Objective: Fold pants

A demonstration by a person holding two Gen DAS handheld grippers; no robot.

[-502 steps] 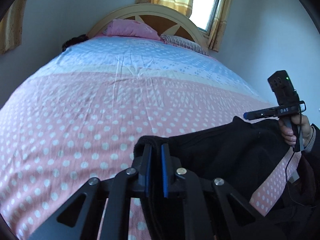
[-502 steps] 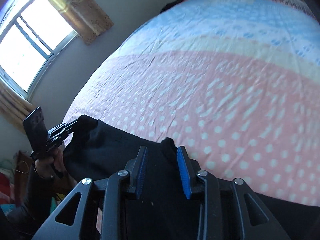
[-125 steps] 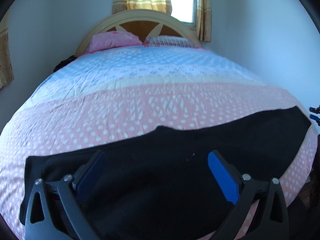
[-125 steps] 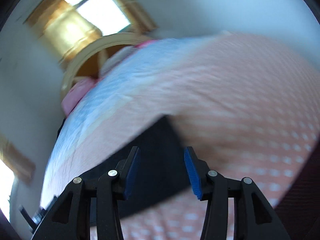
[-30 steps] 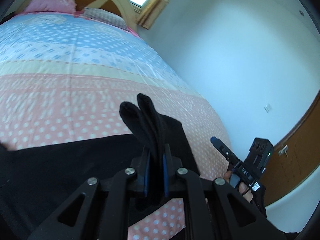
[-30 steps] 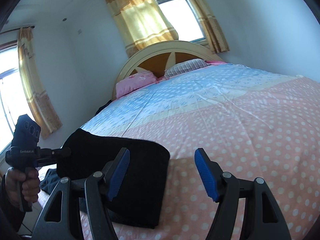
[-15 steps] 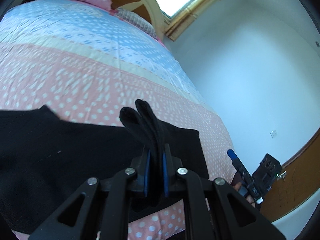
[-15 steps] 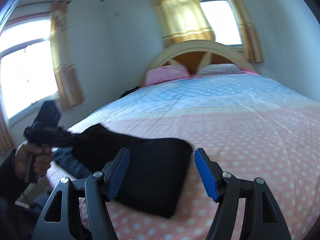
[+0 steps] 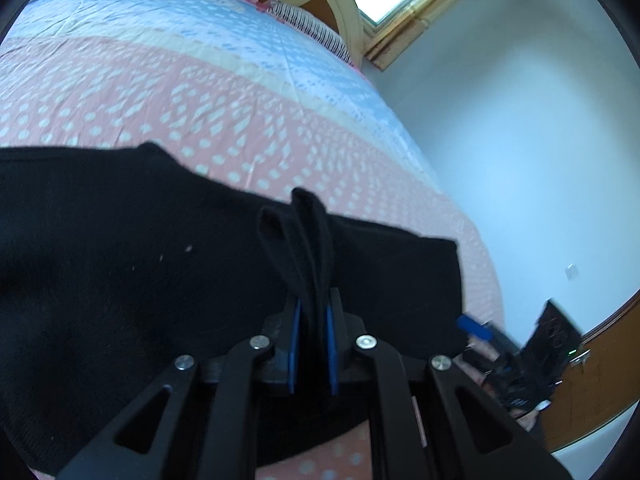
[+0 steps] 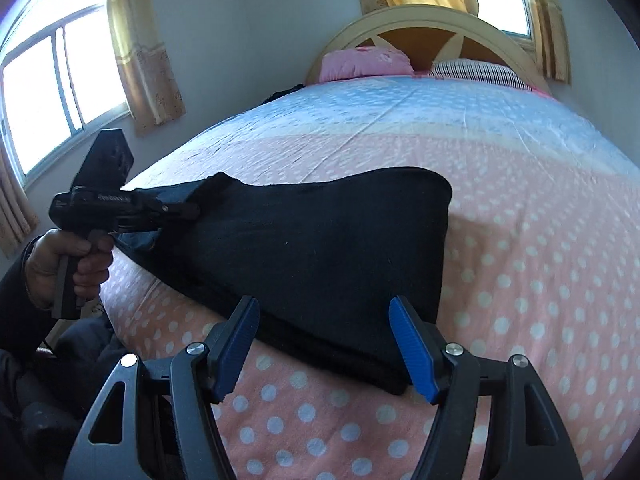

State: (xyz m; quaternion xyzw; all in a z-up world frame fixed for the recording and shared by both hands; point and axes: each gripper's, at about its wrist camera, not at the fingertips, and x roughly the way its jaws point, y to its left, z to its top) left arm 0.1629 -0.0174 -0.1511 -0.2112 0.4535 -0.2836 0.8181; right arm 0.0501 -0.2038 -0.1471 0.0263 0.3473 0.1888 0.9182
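Right tool (image 10: 325, 346): blue pads spread wide, gripping nothing, poised just above the near edge of the black pants (image 10: 320, 256). The pants lie folded across the foot of the bed (image 10: 540, 240), on its pink polka-dot sheet. Left tool (image 9: 311, 316): pads closed on a bunched fold of the pants (image 9: 120, 280), which stands up between them; in the right wrist view this end is lifted off the sheet, the tool held by a hand (image 10: 68, 260). Beyond: pink pillow (image 10: 366, 63), striped pillow (image 10: 476, 70), arched headboard (image 10: 420, 28), yellow curtains (image 10: 142, 48).
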